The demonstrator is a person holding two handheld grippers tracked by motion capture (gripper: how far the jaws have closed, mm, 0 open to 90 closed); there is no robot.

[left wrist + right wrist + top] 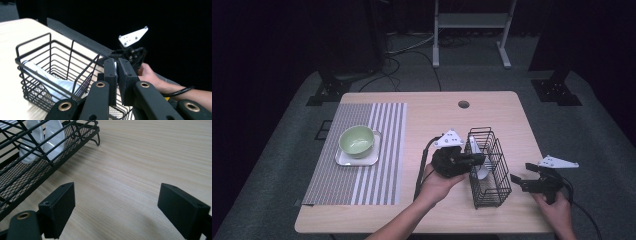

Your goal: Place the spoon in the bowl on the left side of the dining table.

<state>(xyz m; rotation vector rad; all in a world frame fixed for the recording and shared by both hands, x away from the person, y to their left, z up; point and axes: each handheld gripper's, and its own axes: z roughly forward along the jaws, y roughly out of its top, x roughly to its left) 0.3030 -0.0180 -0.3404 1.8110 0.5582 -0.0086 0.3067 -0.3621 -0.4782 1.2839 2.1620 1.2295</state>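
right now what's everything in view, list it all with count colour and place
table: 1, light wood, centre of the high view
placemat: 1, grey and white striped, on the table's left part
plate: 1, white, square, on the placemat
bowl: 1, pale green, on the plate
wire basket: 1, black, on the table right of centre
spoons: 2, white, standing inside the wire basket
frame: 1, white metal, on the floor beyond the table
left gripper: 1, black, jaws shut on something thin and white at the wire basket's rim
right gripper: 1, black, jaws open over bare table right of the wire basket
hands: 2, one on each gripper
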